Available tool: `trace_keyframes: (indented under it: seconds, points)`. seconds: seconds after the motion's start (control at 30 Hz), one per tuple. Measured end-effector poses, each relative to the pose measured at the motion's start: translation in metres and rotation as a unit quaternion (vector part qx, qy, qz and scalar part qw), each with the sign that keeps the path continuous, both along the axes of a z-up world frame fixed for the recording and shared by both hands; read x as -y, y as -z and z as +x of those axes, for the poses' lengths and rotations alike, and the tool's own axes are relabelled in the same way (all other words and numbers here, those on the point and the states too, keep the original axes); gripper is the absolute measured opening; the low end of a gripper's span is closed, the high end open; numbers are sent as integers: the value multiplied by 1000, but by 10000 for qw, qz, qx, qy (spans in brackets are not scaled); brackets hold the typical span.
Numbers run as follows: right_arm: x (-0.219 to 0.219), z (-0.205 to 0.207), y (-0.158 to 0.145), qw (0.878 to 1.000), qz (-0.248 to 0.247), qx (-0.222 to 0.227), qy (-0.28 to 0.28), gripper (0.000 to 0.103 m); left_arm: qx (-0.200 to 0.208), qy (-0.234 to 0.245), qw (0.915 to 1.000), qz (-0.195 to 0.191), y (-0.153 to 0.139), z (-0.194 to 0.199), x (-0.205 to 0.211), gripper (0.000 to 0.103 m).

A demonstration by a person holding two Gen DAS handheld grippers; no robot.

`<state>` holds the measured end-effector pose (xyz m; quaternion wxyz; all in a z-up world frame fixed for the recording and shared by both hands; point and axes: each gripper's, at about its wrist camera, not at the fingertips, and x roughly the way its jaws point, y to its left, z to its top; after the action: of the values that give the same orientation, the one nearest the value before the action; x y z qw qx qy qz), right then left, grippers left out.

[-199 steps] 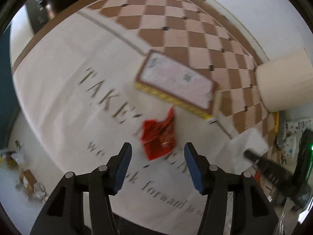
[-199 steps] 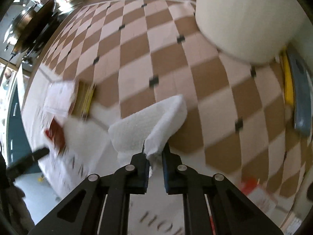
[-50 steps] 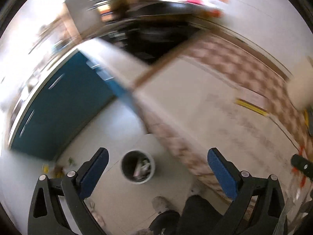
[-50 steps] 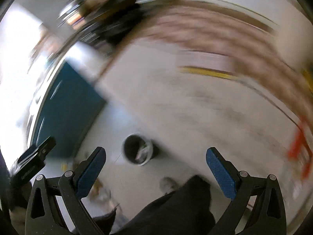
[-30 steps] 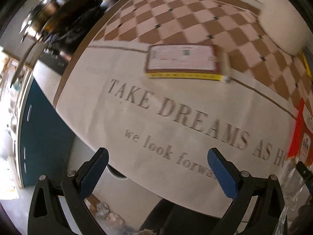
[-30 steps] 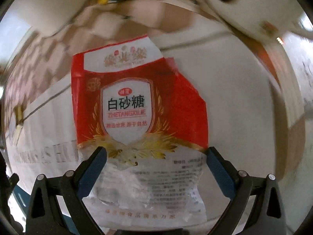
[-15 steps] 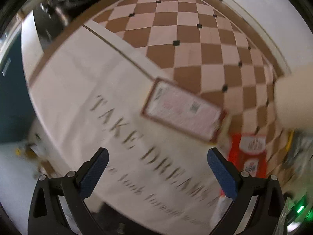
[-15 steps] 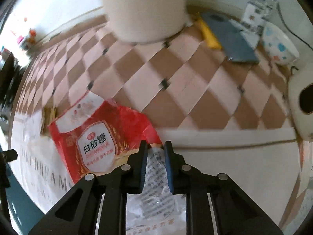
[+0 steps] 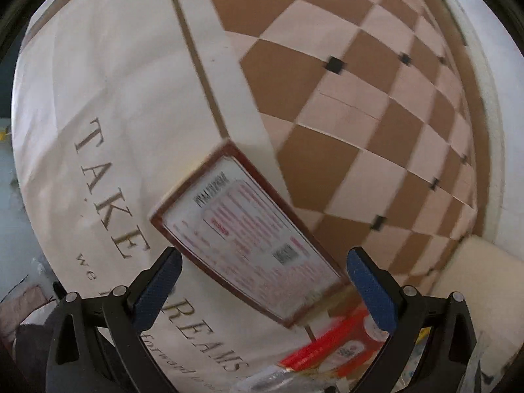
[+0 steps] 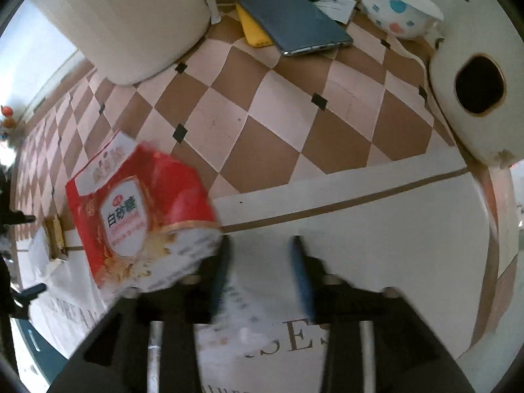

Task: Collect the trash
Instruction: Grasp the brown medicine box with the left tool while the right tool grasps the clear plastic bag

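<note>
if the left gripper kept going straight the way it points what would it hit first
Most likely the flat box with the printed label: it lies on the tablecloth directly between the open fingers of the left gripper. Depth is unclear.

Checkered tablecloth (image 10: 281, 131) — flat box (image 9: 249, 235), red bag (image 10: 131, 216), phone (image 10: 294, 26), bowl (image 10: 396, 6).

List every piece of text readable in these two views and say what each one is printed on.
"TAKE": large letters on the white tablecloth.
"REAMS": same tablecloth, the first letter hidden by the left claw.
"we" and "forward": smaller line below, partly hidden.
"白砂糖": red sugar bag; its finer print is blurred.
"SE": tablecloth in the right view, a fragment.
Flat box: label and barcodes too blurred to read.
</note>
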<state>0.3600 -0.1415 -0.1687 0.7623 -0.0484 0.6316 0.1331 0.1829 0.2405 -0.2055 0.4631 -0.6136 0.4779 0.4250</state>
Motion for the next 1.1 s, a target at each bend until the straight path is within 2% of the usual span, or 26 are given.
trace_keyframes:
  seconds: [0.07, 0.13, 0.17, 0.2, 0.23, 0.3, 0.33, 0.4, 0.43, 0.47, 0.53, 0.63, 0.67, 0.7, 0.73, 0.77, 0.83, 0.87, 0.9, 0.97, 1.1]
  points:
    - [5, 3, 1, 10000, 60, -17, -7, 55, -175, 207, 9994, 193, 1, 2, -3, 93]
    - [4, 5, -1, 9999, 59, 42, -83, 58, -368, 819, 9945, 534, -3, 11, -2, 82]
    - [-1, 9, -5, 9999, 68, 82, -124, 64, -434, 1237, 9887, 732, -6, 18, -1, 77]
    - [-2, 9, -7, 9996, 116, 107, -220, 71, -474, 1717, 9798, 906, -8, 25, 3, 77]
    - [-5, 9, -9, 9994, 166, 116, -286, 74, -481, 2195, 9685, 1069, -9, 33, 7, 77]
    - [-10, 8, -12, 9982, 281, 131, -509, 82, -609, 3432, 9264, 1421, -11, 46, 27, 75]
    - [-15, 10, -13, 9975, 302, 94, -634, 84, -738, 4092, 8959, 1564, -9, 49, 43, 75]
    - [-27, 9, -8, 9943, 323, -45, -1013, 88, -842, 4680, 8604, 1832, -11, 45, 63, 74]
    - [-42, 7, -6, 9930, 266, -112, -1146, 88, -861, 4834, 8505, 1884, -11, 41, 71, 74]
    - [-53, 7, 2, 9915, 228, -190, -1267, 88, -856, 4842, 8501, 1889, -10, 37, 76, 74]
    - [-68, 5, 19, 9876, 63, -363, -1526, 92, -774, 4627, 8636, 1848, -9, 32, 76, 74]
    - [-97, -7, 29, 9808, -378, -40, -1914, 94, -554, 3922, 9034, 1640, -5, 15, 68, 71]
    - [-102, -13, 30, 9790, -418, 108, -1995, 92, -341, 3692, 9155, 1559, -5, 11, 66, 59]
    - [-105, -17, 30, 9777, -437, 215, -2041, 89, -330, 3551, 9205, 1599, -7, 8, 65, 56]
    - [-109, -23, 31, 9753, -508, 357, -2120, 86, -454, 3533, 9187, 1706, -7, 8, 66, 56]
    - [-112, -28, 30, 9729, -505, 477, -2204, 78, -441, 3530, 9184, 1733, -7, 8, 68, 56]
    - [-115, -38, 28, 9707, -473, 622, -2273, 54, -464, 3525, 9175, 1784, -9, 5, 70, 56]
    - [-115, -45, 25, 9686, -460, 717, -2337, 30, -471, 3548, 9155, 1837, -10, 0, 71, 56]
    - [-117, -48, 23, 9671, -478, 773, -2378, 24, -483, 3564, 9135, 1899, -15, -8, 77, 56]
    - [-117, -52, 17, 9670, -388, 806, -2386, 18, -549, 3617, 9070, 2085, -21, -17, 87, 56]
    - [-101, -51, -15, 9691, -66, 903, -2293, 16, -646, 3702, 8913, 2538, -47, -23, 122, 56]
